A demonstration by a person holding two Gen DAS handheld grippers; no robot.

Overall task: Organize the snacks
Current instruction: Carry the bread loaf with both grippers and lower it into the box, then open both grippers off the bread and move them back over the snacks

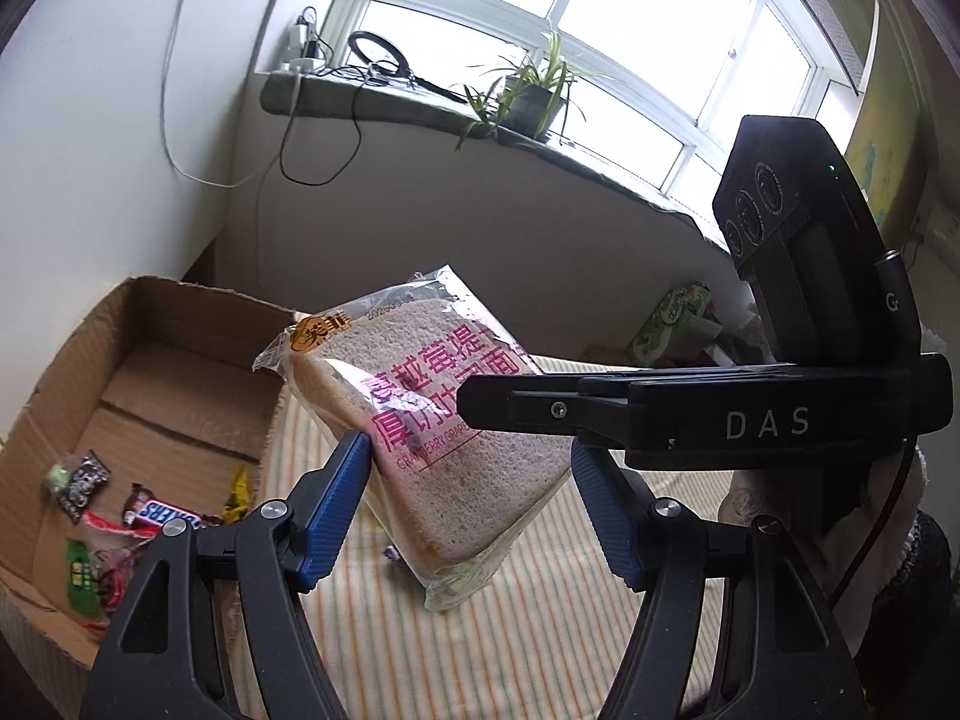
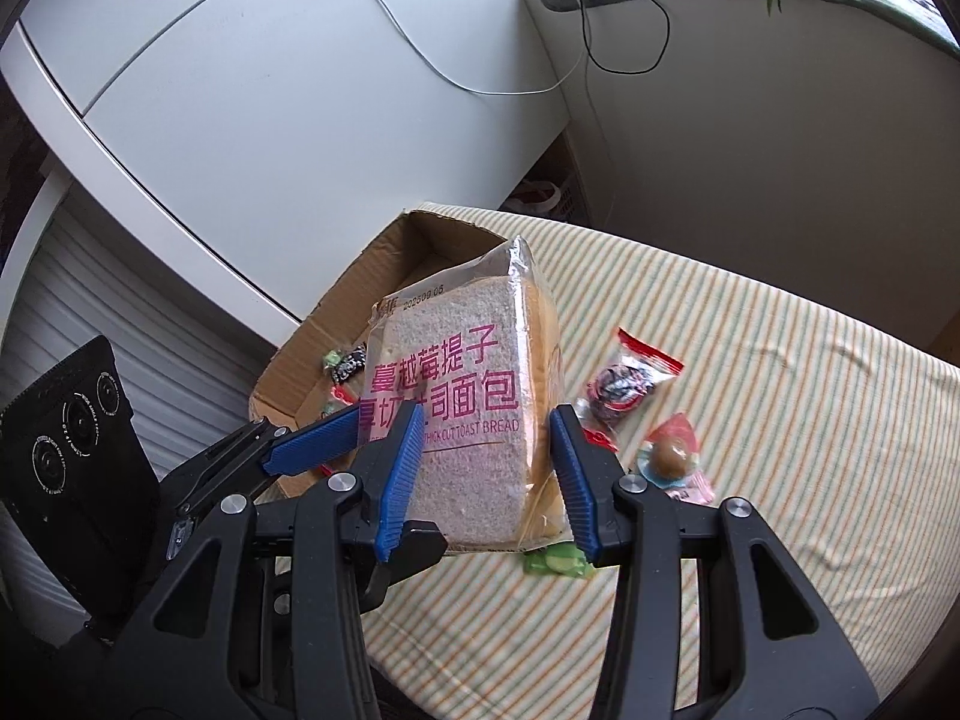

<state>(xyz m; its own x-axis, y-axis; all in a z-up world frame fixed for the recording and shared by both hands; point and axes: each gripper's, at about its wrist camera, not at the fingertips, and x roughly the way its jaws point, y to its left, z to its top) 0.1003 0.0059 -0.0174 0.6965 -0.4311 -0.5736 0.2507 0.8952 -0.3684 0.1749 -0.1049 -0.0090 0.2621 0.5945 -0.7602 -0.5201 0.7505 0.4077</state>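
Your left tool (image 1: 471, 504) has its blue pads on either side of the bagged toast bread (image 1: 432, 420), which hangs tilted above the striped worktop (image 1: 540, 618). The right tool (image 1: 480, 405) reaches in from the right, its black finger lying across the bag's printed face. To the left sits the open cardboard box (image 1: 156, 360), with a Snickers bar (image 1: 159, 513) and other wrapped snacks inside.

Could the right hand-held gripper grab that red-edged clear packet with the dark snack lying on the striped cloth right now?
Probably not yet. The right hand-held gripper is shut on the clear plastic packet of sliced toast bread, so its jaws are full. Nothing else seems to block the red-edged clear snack packet.
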